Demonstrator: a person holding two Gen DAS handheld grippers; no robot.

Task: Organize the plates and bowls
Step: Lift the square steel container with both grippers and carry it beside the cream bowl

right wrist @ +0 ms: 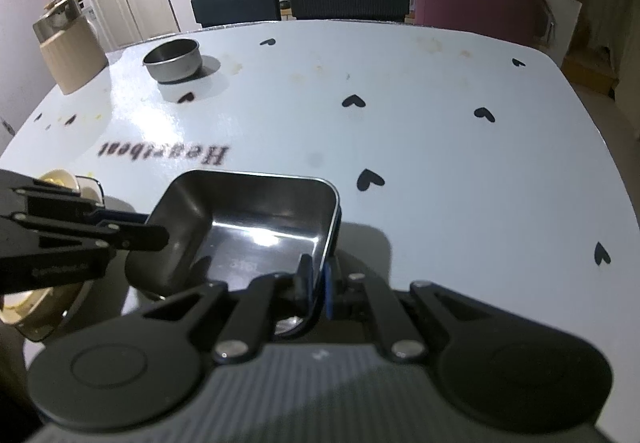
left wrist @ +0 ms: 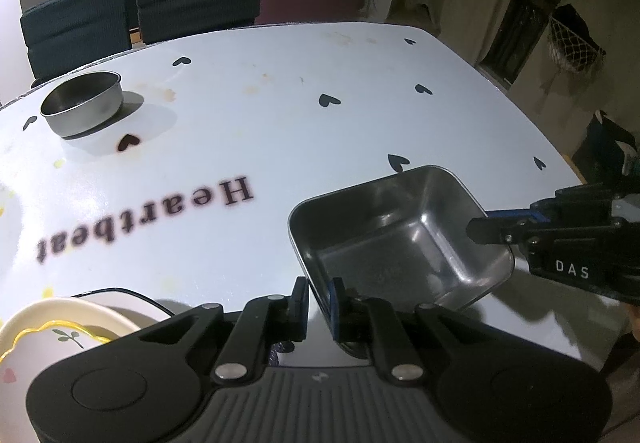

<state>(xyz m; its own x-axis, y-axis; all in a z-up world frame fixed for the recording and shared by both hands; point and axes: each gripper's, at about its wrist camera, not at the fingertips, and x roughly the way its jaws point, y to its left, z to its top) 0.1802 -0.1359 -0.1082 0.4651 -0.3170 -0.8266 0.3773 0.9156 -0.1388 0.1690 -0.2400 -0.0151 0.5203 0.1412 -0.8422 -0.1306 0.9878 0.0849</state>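
1. Square steel tray (left wrist: 400, 239) held clear of the white surface (left wrist: 280, 115), near right of centre, tilted. Its shadow falls on the surface below it.
2. Left tool (left wrist: 318, 301) nearly shut, pads pinching the tray's near-left rim. In the right wrist view it comes in from the left, at the tray's left wall.
3. Right tool (right wrist: 318, 285) likewise nearly shut, clamped on the tray's near-right wall (right wrist: 332, 235). Both tools share one load.
4. Round steel bowl (left wrist: 82, 105) stands far left on the surface, well apart from the tray.
5. Cream dishes with a scalloped gold rim (left wrist: 52, 327) sit near left, just beside the left tool.
6. Step in hand, as I judge it: carrying the tray to its place among the other dishes.
7. To do it well: move both tools together so the rim is not twisted between them; level the tray before lowering.
8. Thin polished rim, likely slippery; keep both pinches firm until the base rests flat.
9. Watch the left tool's clearance over the cream dishes.
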